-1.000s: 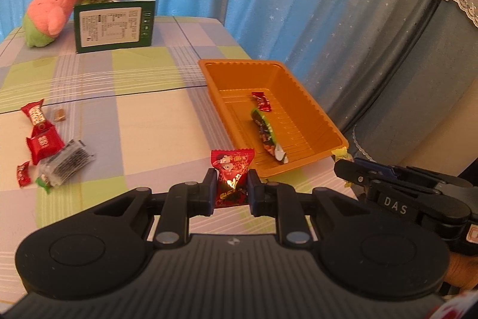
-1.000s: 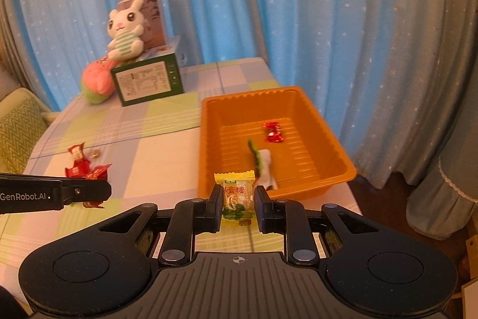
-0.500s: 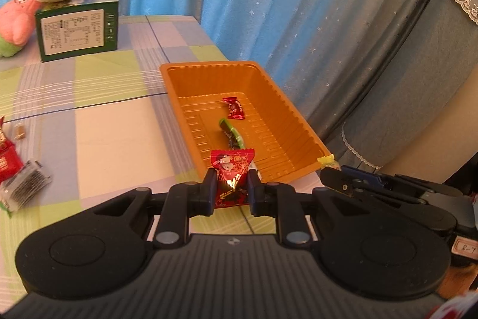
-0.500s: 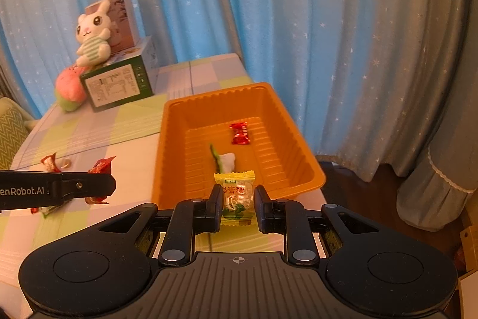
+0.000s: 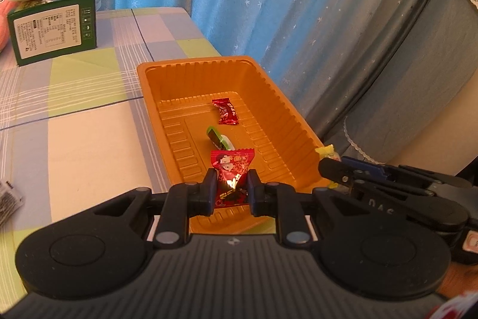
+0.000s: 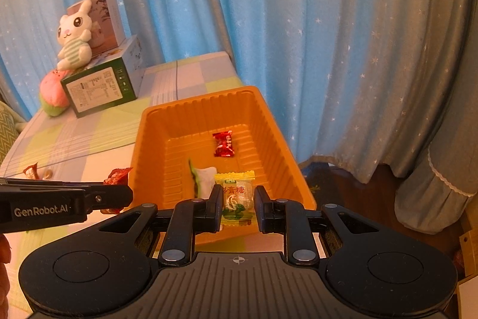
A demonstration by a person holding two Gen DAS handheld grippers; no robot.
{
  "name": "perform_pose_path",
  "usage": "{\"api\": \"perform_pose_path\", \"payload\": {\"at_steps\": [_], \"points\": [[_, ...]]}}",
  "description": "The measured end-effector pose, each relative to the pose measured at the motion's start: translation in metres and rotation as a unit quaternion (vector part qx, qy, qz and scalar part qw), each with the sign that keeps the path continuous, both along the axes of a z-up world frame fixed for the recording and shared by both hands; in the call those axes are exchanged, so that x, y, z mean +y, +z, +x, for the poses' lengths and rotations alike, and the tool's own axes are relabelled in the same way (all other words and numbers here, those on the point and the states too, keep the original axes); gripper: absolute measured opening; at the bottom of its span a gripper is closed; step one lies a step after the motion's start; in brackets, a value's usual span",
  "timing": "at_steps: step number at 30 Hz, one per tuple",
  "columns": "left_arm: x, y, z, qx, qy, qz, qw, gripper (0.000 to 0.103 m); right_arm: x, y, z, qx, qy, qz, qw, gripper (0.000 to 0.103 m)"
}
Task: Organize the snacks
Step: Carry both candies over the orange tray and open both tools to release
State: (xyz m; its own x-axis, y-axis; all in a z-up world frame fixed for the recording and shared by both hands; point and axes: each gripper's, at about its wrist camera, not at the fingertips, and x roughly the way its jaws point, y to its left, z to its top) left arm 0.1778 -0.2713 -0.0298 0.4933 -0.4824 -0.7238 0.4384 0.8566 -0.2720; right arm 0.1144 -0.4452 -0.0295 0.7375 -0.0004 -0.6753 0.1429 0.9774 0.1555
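Snacks: red-wrapped candy (image 5: 230, 181) pinched in left gripper (image 5: 230, 193) over orange tray (image 5: 301, 121) near end, yellow candy (image 6: 237, 195) pinched in right gripper (image 6: 238, 207) likewise, 2 pcs in tray, worktop (image 5: 83, 133) leftovers cut off at frame edge.

The ribbed orange plastic tray (image 5: 301, 121) has a smooth, slightly glossy wall. The red foil-wrapped candy (image 5: 230, 175) catches the light with a shiny crinkled wrapper, and the yellow-and-clear plastic-wrapped sweet (image 6: 237, 193) looks glossy too. The black left gripper (image 5: 230, 193) and the black right gripper (image 6: 238, 207) are matt plastic with ridged bodies and small metal pins. The checked tablecloth (image 5: 89, 139) is smooth matt cloth. The star-printed blue curtain (image 6: 298, 20) hangs as soft fabric. The green-and-white printed box (image 5: 50, 32) is cardboard; the white plush rabbit (image 6: 73, 35) is fuzzy.
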Motion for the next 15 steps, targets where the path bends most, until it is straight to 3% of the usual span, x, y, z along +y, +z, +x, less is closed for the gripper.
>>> {"api": "perform_pose_path", "payload": {"at_steps": [10, 12, 15], "points": [[-0.017, -0.014, 0.018, -0.005, -0.007, 0.005, 0.9999, 0.019, -0.008, -0.008, 0.012, 0.006, -0.005, 0.003, 1.000, 0.023], [-0.016, -0.016, 0.021, -0.004, -0.005, 0.011, 0.9999, 0.028, -0.009, -0.009, 0.013, 0.006, -0.007, 0.008, 1.000, 0.023], [-0.010, -0.016, 0.019, -0.008, -0.006, 0.016, 0.9998, 0.030, -0.012, -0.010, 0.012, 0.006, -0.008, 0.011, 1.000, 0.023]]}}
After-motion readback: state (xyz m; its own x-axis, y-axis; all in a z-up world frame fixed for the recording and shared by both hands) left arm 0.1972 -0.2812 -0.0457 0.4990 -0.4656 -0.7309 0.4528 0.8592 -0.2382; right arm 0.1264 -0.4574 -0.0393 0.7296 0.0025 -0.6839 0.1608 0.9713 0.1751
